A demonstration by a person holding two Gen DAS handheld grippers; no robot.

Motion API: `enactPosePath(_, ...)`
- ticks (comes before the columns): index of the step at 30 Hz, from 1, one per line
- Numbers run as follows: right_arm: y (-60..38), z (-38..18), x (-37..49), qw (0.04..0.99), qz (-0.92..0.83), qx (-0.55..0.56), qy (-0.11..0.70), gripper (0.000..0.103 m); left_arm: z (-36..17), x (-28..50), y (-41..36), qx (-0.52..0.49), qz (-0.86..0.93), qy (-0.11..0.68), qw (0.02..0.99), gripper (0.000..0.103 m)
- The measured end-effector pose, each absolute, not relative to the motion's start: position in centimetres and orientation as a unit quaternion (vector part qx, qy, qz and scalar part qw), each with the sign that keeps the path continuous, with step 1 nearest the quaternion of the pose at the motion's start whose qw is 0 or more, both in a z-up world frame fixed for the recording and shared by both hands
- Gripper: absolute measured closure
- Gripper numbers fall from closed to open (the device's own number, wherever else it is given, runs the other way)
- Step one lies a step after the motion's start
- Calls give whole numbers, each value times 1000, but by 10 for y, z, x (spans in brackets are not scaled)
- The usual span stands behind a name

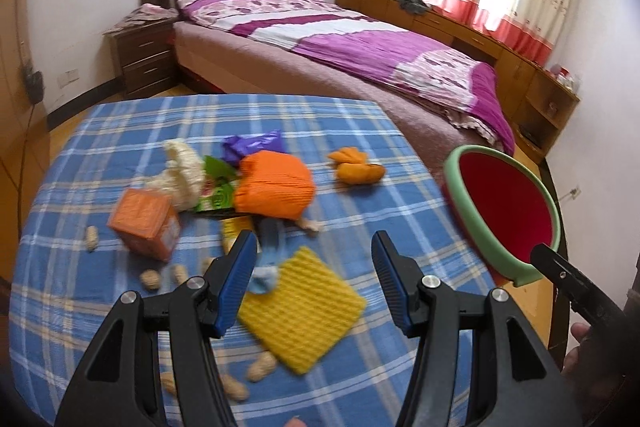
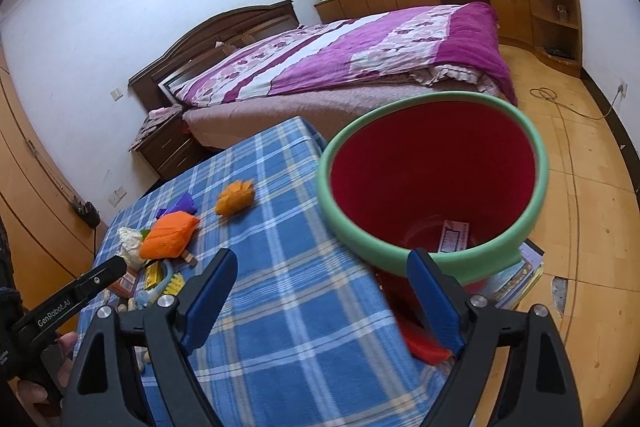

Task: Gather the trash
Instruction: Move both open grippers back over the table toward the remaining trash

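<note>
Trash lies on the blue plaid tablecloth [image 1: 132, 131]: a yellow sponge cloth [image 1: 300, 307], an orange cloth bundle [image 1: 276, 183], an orange box [image 1: 144, 223], orange peel [image 1: 356, 167], white crumpled paper [image 1: 184, 171], a purple wrapper [image 1: 252, 145], a green wrapper [image 1: 218, 195] and several peanuts [image 1: 262, 365]. My left gripper [image 1: 314, 267] is open above the yellow cloth, empty. A red bin with a green rim [image 2: 432, 179] stands by the table's right edge. My right gripper [image 2: 320, 291] is open, its right finger [image 2: 434, 297] at the bin's near rim. The bin also shows in the left wrist view [image 1: 504, 211].
A bed with a purple quilt [image 1: 360, 43] stands behind the table. A dark nightstand [image 1: 146, 57] is at the left. Wooden cabinets [image 2: 512, 3] line the window wall. Books [image 2: 516, 275] lie on the wooden floor beside the bin. A paper slip [image 2: 454, 237] lies in the bin.
</note>
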State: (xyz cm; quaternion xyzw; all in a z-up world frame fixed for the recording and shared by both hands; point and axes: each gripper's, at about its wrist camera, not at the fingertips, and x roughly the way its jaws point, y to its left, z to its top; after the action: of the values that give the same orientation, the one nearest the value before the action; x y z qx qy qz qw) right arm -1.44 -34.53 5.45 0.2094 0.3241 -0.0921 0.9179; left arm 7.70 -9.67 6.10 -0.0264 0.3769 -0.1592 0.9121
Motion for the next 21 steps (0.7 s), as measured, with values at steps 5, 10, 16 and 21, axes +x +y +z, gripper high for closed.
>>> enactPosePath(5, -330, 54, -5, 917, -79, 206, 331, 8, 60, 80, -73, -32, -134, 374, 917, 43)
enactPosePath(10, -313, 52, 6, 916, -67, 196, 342, 8, 56, 85, -48, -36, -111, 374, 920, 43)
enactPosePath(16, -298, 47, 16, 914, -59, 187, 355, 8, 48, 94, -24, -37, -92, 383, 918, 41)
enactPosePath(21, -290, 45, 24, 913, -58, 179, 363, 8, 40, 105, -8, -48, -81, 395, 914, 41)
